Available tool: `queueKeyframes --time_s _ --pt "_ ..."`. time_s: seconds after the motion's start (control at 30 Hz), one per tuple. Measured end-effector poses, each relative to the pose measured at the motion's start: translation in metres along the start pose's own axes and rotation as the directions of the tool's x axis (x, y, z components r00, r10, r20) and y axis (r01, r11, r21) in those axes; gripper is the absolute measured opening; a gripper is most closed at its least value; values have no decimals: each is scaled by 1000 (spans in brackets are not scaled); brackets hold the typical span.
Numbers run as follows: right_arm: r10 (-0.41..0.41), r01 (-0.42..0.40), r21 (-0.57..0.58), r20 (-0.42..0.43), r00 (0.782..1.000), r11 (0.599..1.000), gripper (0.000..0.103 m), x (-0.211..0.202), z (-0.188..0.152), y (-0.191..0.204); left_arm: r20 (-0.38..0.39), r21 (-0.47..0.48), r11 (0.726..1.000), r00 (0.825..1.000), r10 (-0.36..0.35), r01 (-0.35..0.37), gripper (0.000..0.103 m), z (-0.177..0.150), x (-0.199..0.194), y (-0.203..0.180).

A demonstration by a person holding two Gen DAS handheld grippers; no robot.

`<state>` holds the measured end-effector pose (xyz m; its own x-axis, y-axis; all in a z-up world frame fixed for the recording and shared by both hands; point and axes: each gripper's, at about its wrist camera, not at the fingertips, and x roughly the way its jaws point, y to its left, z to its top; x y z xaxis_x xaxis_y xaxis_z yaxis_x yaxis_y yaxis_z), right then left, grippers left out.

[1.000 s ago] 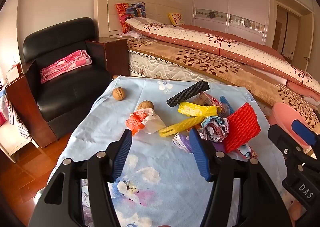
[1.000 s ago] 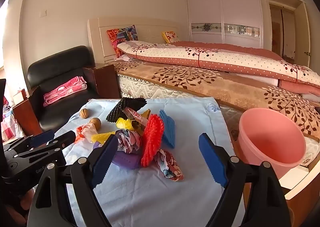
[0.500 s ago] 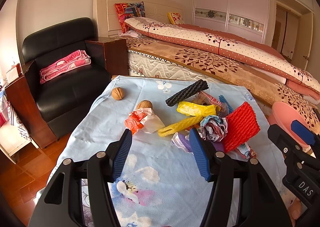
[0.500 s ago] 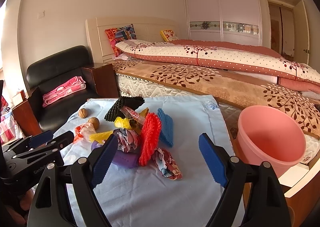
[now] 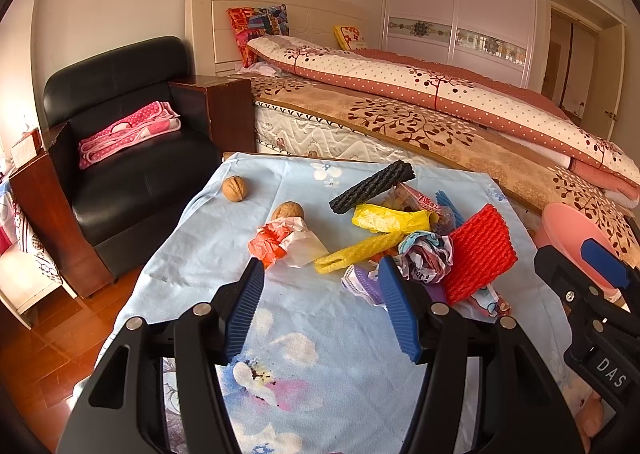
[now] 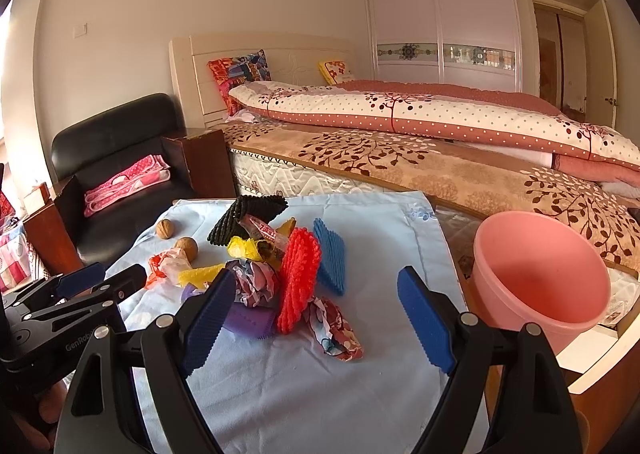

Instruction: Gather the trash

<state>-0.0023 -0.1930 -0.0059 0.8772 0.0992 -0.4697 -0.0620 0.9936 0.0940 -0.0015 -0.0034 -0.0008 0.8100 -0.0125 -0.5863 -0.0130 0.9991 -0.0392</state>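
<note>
— Two tools, both spread wide and holding nothing. My left tool (image 5: 322,308) sits low in the centre of its frame; my right tool (image 6: 316,320) likewise in its own.

— Where's the trash?

— Heaped mid-frame on the table (image 5: 192,246), just ahead of both tools. From the left view, the yellow foam net (image 5: 358,250) lies straight beyond the gap between the pads, its long axis slanting from lower left to upper right. The orange-and-white wrapper (image 5: 284,242) sits just left of it, beside a walnut (image 5: 288,211).

— And which hand is nearer?

— I judge the right one better placed for the red foam net (image 6: 298,282), standing on edge, and the crumpled floral wrapper (image 6: 334,328) at the pile's near side. The pink basin (image 6: 540,286) is at the right of that frame, beyond the table's right edge.

— Room to move?

— Bare cloth in the lower part of both frames gives clear approach; the pile itself is tightly overlapped, so a clean single pick looks harder in its middle.
</note>
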Motion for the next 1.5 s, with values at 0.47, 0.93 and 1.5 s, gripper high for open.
queueKeyframes --time_s 0.47,0.93,1.5 --pt "-4 4 -1 5 1000 1000 82 -2 0 -2 1 1 1000 1000 -7 7 60 1 -4 0" --pt "-1 1 -1 5 1000 1000 82 -4 0 -2 1 0 1000 1000 -8 8 60 1 -4 0" --pt "2 -2 -2 -3 1000 1000 82 -2 -2 -1 -7 2 1000 1000 -18 18 60 -3 -3 -1"
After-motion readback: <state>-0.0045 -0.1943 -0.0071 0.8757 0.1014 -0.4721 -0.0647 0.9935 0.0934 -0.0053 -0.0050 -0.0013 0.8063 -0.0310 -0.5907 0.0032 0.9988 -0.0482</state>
